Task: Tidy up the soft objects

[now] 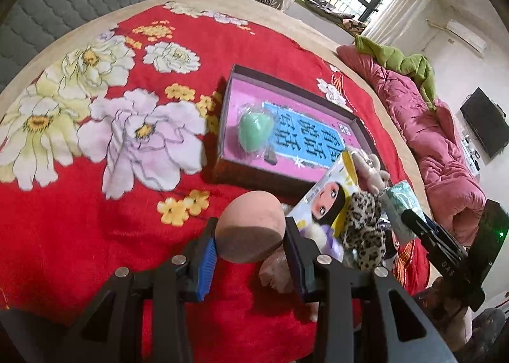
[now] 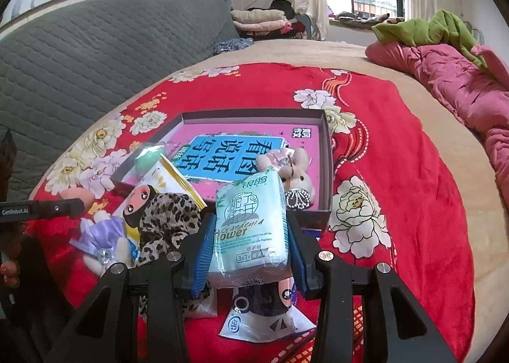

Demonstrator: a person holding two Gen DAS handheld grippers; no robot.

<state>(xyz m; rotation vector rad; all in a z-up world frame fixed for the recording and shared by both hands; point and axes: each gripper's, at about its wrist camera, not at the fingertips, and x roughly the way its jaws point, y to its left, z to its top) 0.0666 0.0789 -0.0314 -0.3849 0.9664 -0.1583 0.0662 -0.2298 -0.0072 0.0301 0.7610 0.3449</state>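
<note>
Two tools, each gripping a soft thing above the red floral blanket on the bed.

The left tool (image 1: 251, 235) pinches a smooth, egg-shaped peach makeup sponge (image 1: 251, 226), long axis pointing away from the camera. The right tool (image 2: 251, 235) squeezes a crinkly plastic tissue pack (image 2: 251, 219), upright, long axis pointing toward the box. Just beyond lie a leopard-print plush cloth (image 2: 168, 216) and a doll in a purple dress (image 2: 101, 235). Farther, the shallow cardboard box (image 2: 327, 153) holds a green sponge (image 1: 256, 129) and a plush rabbit (image 2: 296, 172); a pink quilt (image 2: 461, 83) lines the bed's far right edge.
</note>
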